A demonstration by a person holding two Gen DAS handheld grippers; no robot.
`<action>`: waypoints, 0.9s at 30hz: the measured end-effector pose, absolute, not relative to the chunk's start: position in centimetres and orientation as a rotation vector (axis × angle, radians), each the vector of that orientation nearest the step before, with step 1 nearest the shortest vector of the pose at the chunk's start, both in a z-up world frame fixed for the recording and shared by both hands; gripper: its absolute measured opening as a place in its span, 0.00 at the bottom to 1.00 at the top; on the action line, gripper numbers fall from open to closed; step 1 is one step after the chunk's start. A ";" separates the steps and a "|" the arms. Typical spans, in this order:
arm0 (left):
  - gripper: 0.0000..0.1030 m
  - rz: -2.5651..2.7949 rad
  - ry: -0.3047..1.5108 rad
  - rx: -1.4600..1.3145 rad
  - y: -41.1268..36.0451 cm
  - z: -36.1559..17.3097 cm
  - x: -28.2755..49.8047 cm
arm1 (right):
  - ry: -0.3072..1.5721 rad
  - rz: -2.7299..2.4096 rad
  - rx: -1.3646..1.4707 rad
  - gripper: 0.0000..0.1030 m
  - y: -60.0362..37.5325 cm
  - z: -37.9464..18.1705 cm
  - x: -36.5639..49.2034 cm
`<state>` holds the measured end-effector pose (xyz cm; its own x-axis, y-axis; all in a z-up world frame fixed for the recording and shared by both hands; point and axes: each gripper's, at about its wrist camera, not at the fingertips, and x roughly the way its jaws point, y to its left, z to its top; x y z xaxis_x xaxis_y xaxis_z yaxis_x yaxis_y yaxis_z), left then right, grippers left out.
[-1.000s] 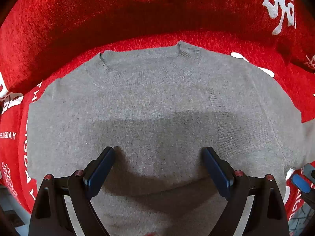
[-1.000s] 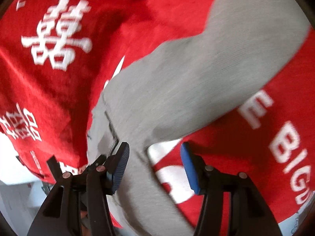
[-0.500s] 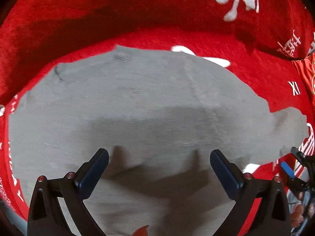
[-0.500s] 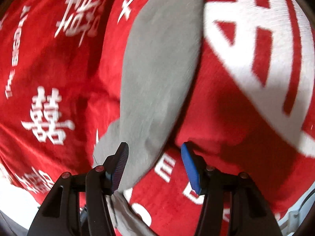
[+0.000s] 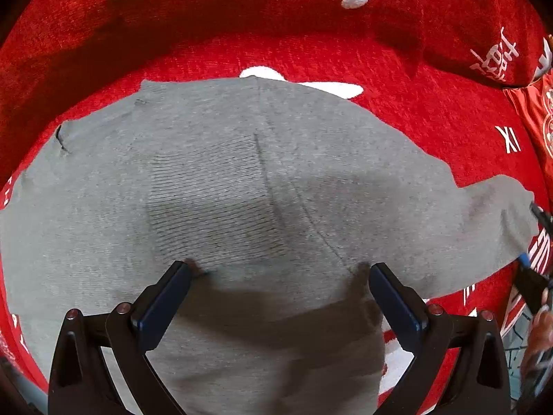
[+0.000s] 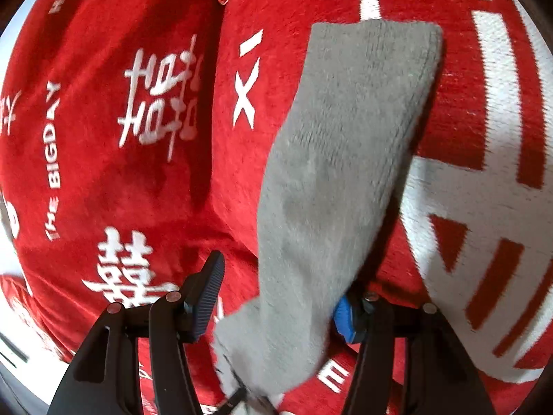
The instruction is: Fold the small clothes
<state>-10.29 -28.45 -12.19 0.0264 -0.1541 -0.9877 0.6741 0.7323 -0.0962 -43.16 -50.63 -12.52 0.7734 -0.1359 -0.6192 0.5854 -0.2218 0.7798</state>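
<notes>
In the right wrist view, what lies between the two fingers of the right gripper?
The grey sweater's sleeve lies between the fingers of the right gripper, over the red blanket. It hides most of the blue pad; a pinch cannot be told.

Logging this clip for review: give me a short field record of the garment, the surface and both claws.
garment: grey knit sweater, spread flat
surface: red blanket with white lettering
left claw: open wide over the sweater's body, gripping nothing
right claw: open; the sleeve runs between its fingers and covers part of one pad, not pinched
</notes>
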 end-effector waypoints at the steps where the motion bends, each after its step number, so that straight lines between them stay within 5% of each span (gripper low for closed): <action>1: 1.00 -0.676 1.408 0.462 -28.6 -12.3 -10.5 | 0.355 -0.680 1.698 0.41 -50.8 -12.8 -43.0; 3: 1.00 -0.676 1.409 0.455 -29.0 -12.3 -10.5 | 0.360 -0.664 1.739 0.06 -50.8 -13.3 -42.7; 12: 1.00 -0.663 1.389 0.401 -26.0 -11.0 -9.2 | 0.386 -0.517 1.588 0.05 -49.7 -9.0 -37.6; 27: 1.00 -0.497 1.360 0.260 -13.8 -9.1 -2.7 | 0.697 -0.007 1.151 0.06 -34.5 -2.4 -12.6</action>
